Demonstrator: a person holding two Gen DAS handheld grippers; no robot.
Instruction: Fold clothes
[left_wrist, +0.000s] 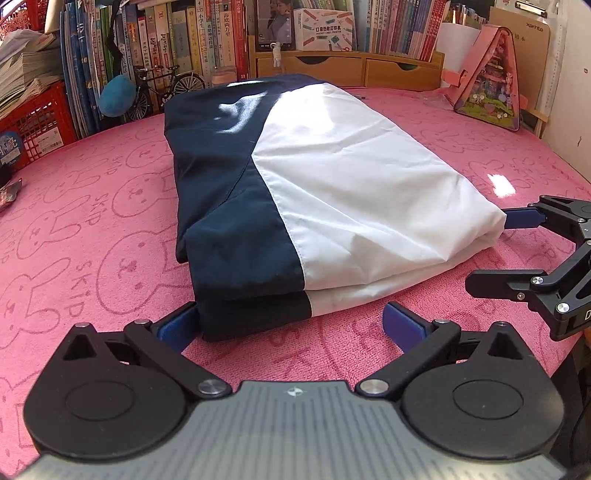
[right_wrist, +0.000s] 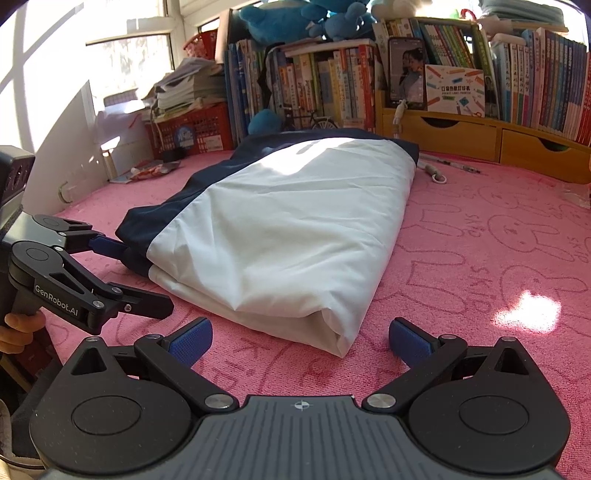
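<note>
Left tool (left_wrist: 290, 325) spread wide, empty, at garment (left_wrist: 314, 192) near navy corner; garment lies folded mid-bench (left_wrist: 92, 221). Right tool (right_wrist: 301, 334) spread wide, empty, at white corner. Likely next: grip corners, fold over.

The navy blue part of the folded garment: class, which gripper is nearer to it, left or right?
Left. The left gripper sits open at the navy section, one finger touching its near edge. The right gripper is open at the garment's white corner, farther from the navy.
</note>
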